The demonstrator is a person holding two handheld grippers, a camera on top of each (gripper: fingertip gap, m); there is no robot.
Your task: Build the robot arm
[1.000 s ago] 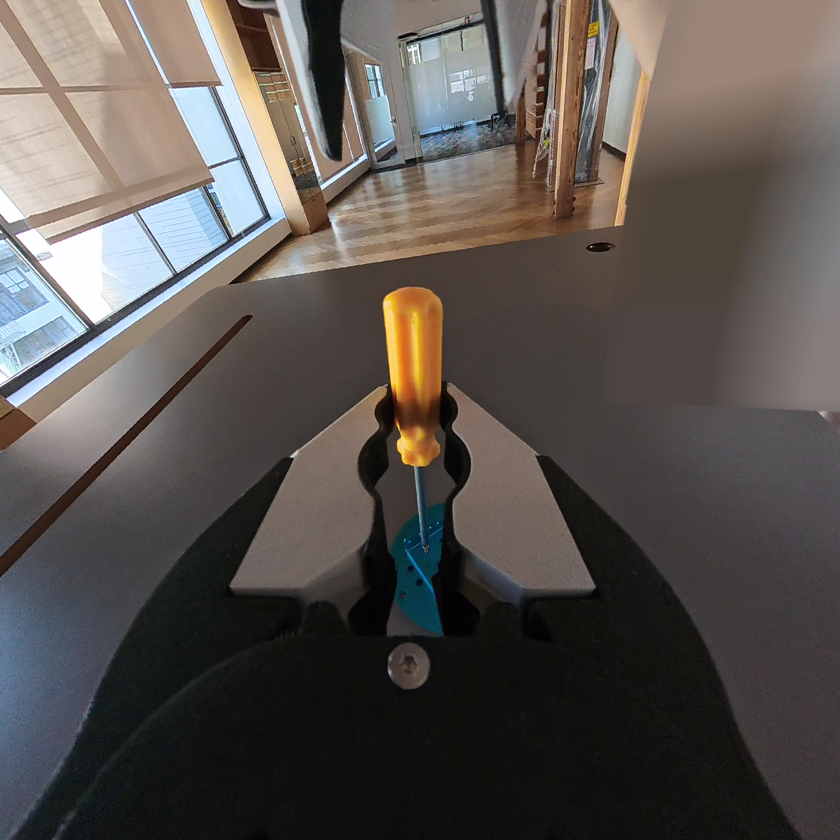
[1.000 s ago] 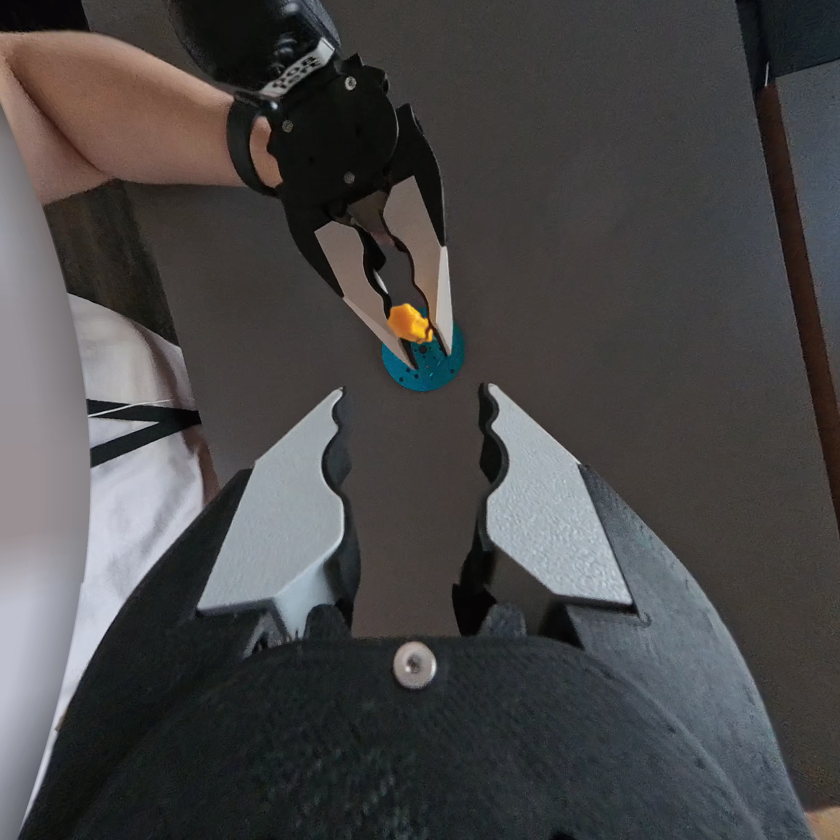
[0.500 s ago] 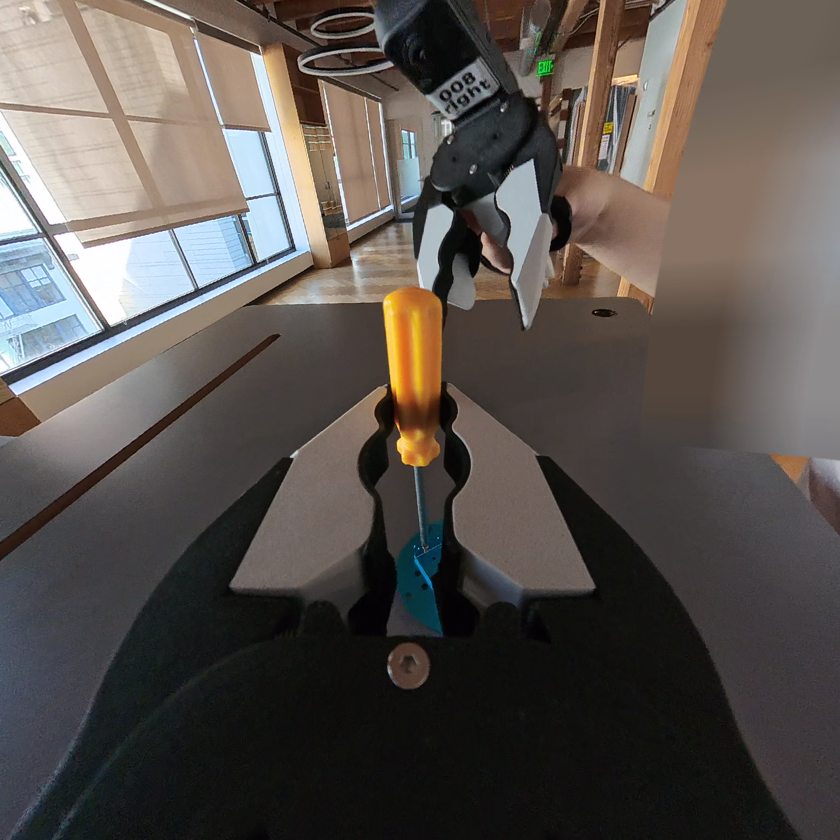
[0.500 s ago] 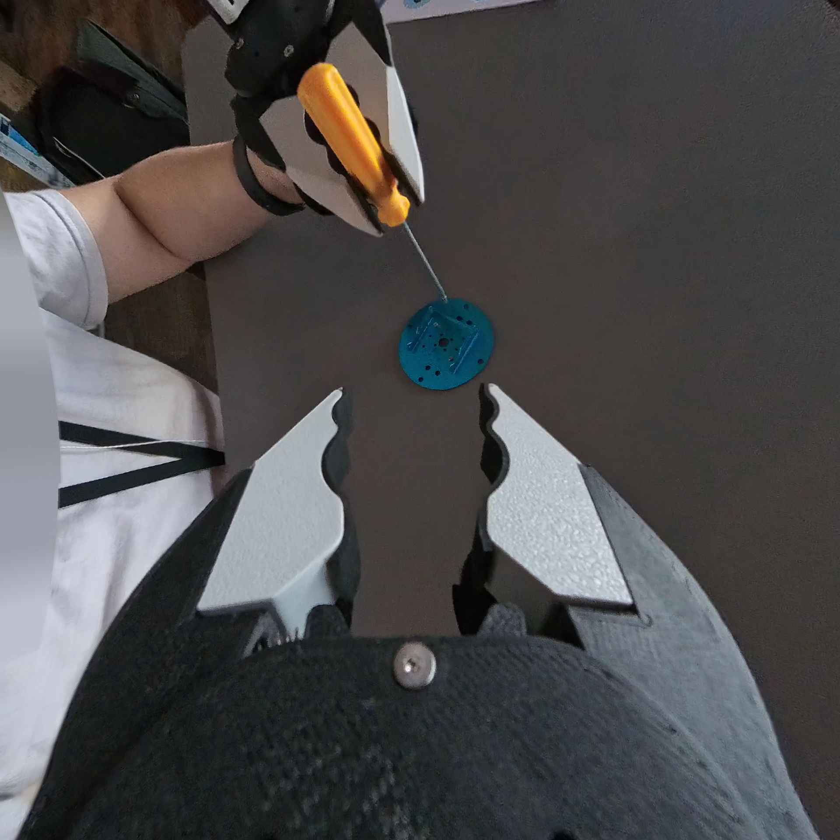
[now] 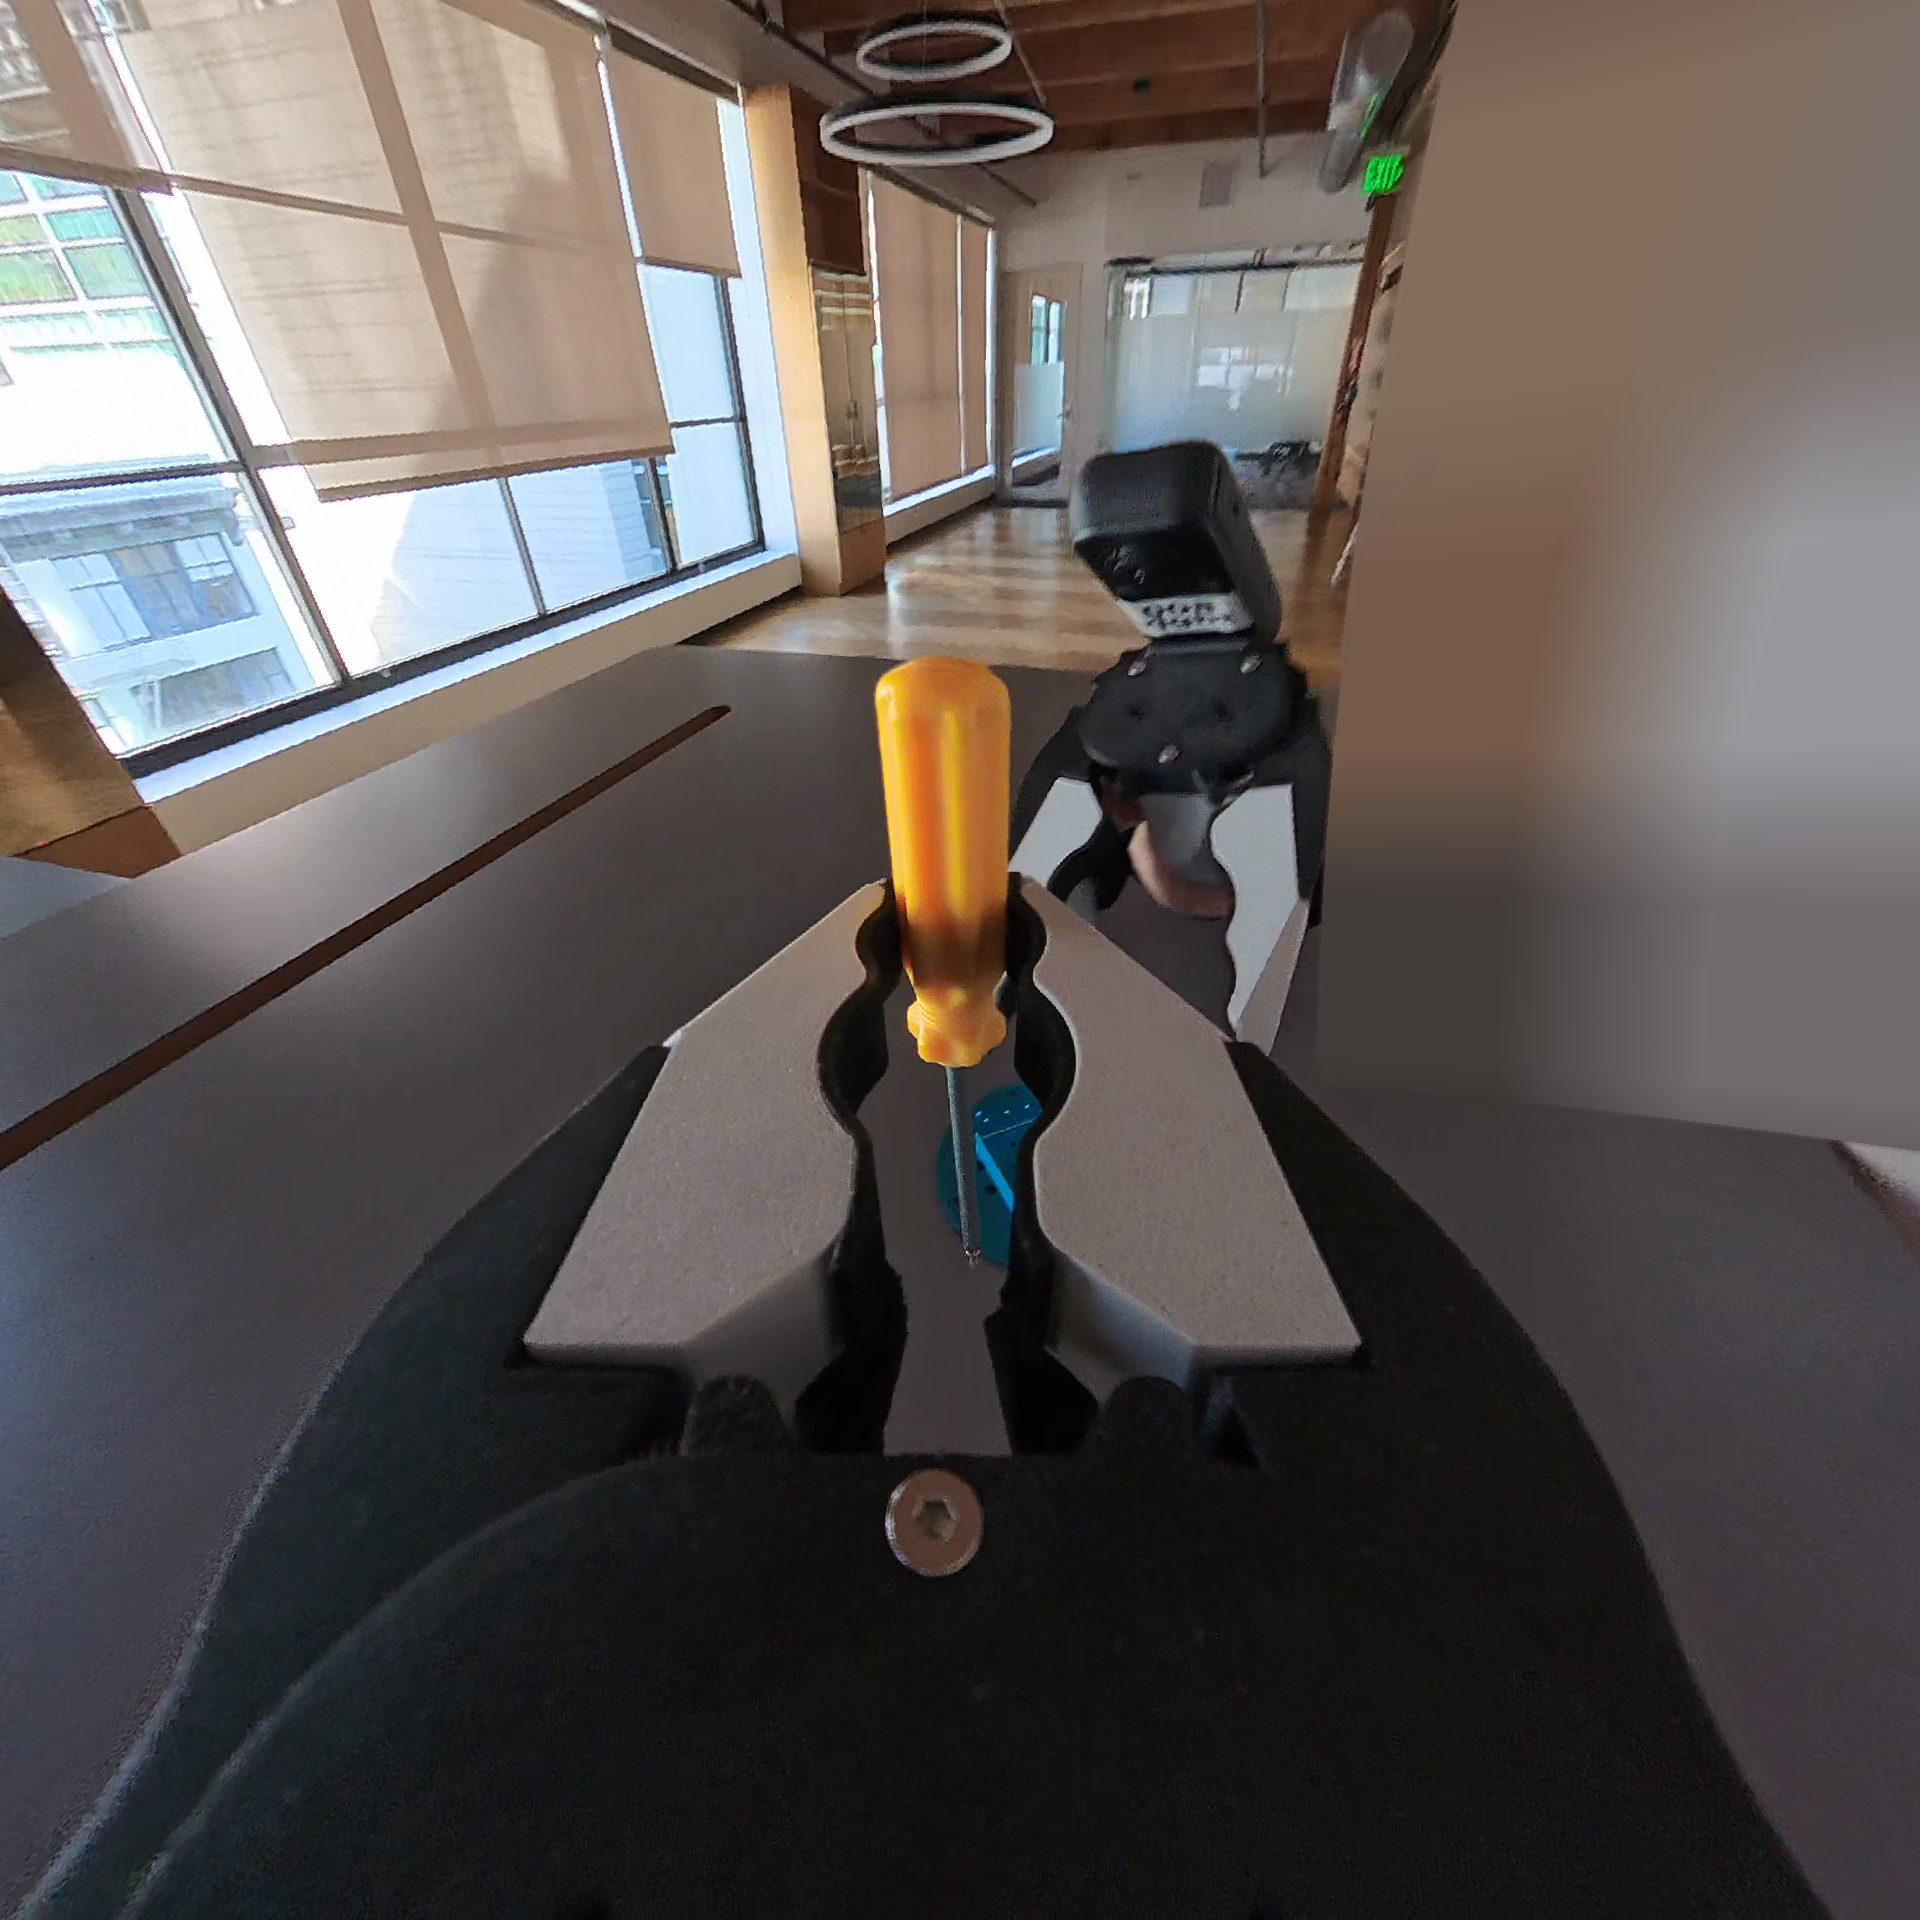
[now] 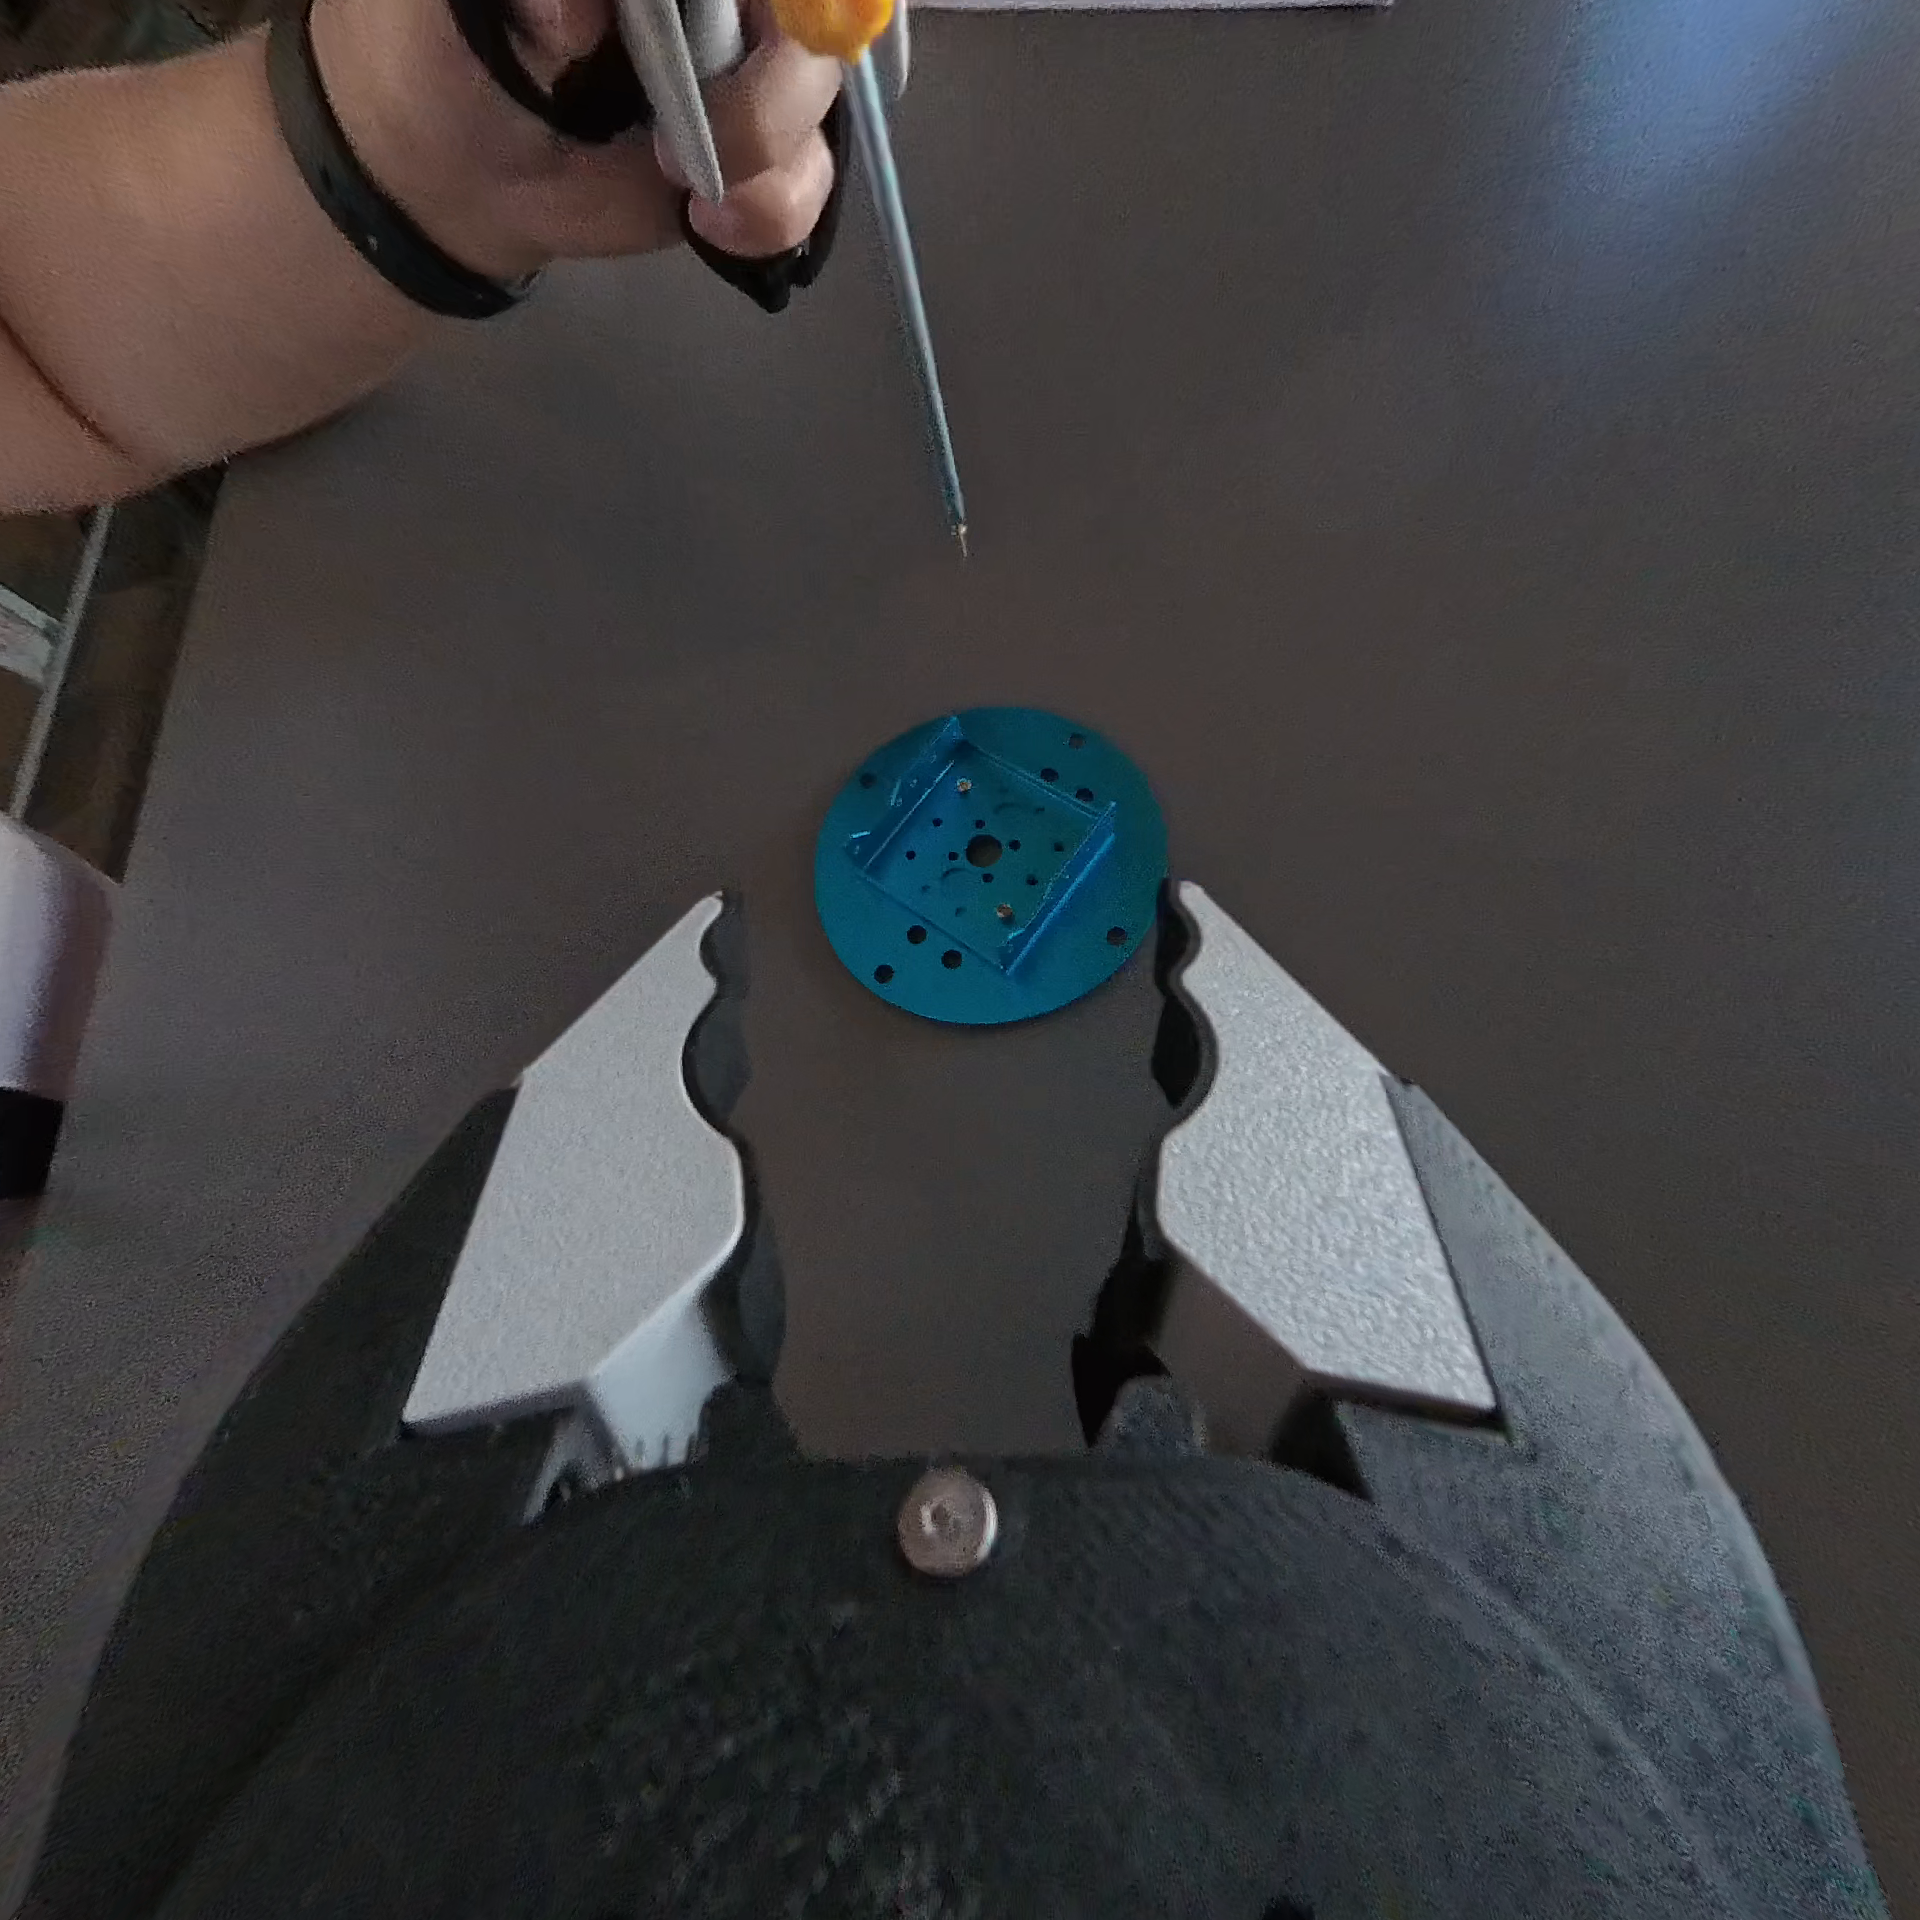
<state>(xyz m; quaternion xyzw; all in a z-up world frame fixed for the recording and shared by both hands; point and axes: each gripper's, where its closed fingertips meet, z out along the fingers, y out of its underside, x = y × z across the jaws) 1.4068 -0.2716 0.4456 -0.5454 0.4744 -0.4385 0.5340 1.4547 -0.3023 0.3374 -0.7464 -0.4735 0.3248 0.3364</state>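
Note:
My left gripper [image 5: 951, 904] is shut on the orange handle of a screwdriver [image 5: 943, 831], held upright with its thin shaft pointing down at the table. In the right wrist view the shaft [image 6: 914, 312] hangs in the air, and its tip is apart from and beyond a blue round perforated disc [image 6: 935, 966]. The disc carries a square bracket and lies flat on the table. My right gripper [image 6: 945, 894] is open and empty, its fingertips on either side of the disc's near edge, just above it. The disc also shows between my left fingers [image 5: 992, 1153].
The dark grey table [image 6: 1455, 520] has a long narrow slot [image 5: 416, 904] at the left. The right gripper [image 5: 1164, 935] shows open behind the screwdriver. A person's hand and forearm [image 6: 156, 312] and white shirt [image 6: 31, 987] are at the left. Windows and a wooden floor lie beyond. The gap from one gripper's tips to the other's is roughly 12 cm.
The screwdriver tip has lifted off the blue disc and drawn away from it. My right gripper has come down much closer to the disc, still open.

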